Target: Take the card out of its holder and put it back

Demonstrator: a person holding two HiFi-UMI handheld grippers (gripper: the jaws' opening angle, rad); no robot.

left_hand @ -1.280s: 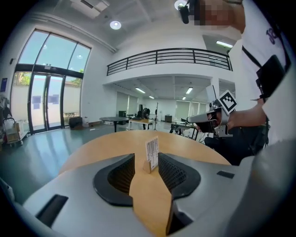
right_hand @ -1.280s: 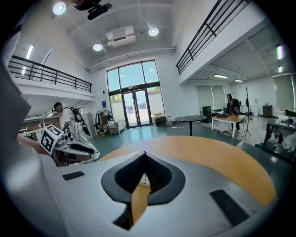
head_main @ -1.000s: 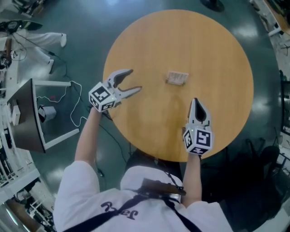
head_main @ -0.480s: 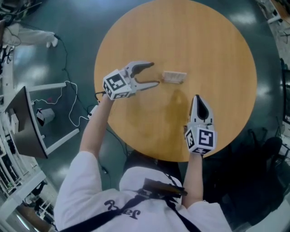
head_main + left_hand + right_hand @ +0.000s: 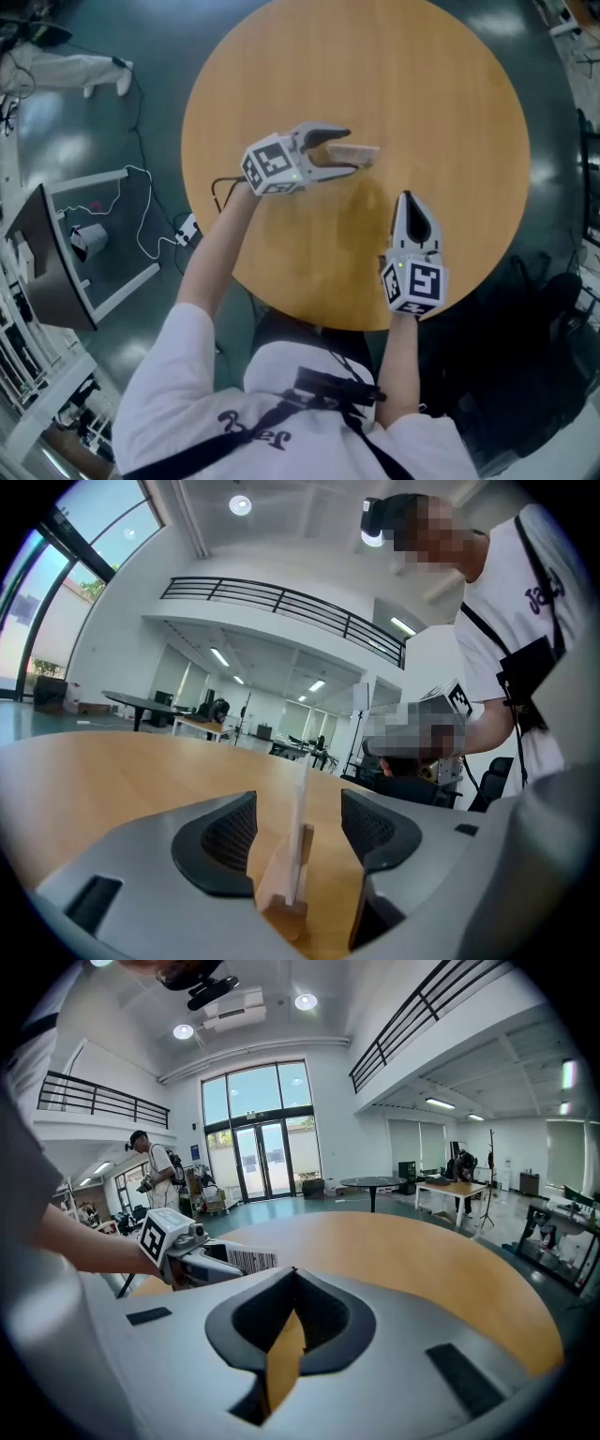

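Note:
A white card (image 5: pixel 300 829) stands upright in a small wooden holder (image 5: pixel 279 897) on the round wooden table (image 5: pixel 450 112). In the head view the card and holder (image 5: pixel 358 152) sit near the table's middle. My left gripper (image 5: pixel 349 152) straddles them, one jaw on each side. In the left gripper view its pads (image 5: pixel 230 832) stand apart from the card, and the jaws are closing. My right gripper (image 5: pixel 405 199) is shut and empty, hovering nearer the front edge, right of the holder. The right gripper view shows the left gripper (image 5: pixel 187 1246) and the card's barcode side (image 5: pixel 251 1260).
The table's left edge lies just behind my left wrist. On the floor to the left are a dark monitor on a white frame (image 5: pixel 56 253) and loose cables (image 5: pixel 150 234). A dark chair (image 5: pixel 553 319) stands at the right. A person (image 5: pixel 155 1171) stands far off.
My left gripper has moved right across the table from its left edge, and its jaws now sit around the card and holder. The right gripper has stayed put.

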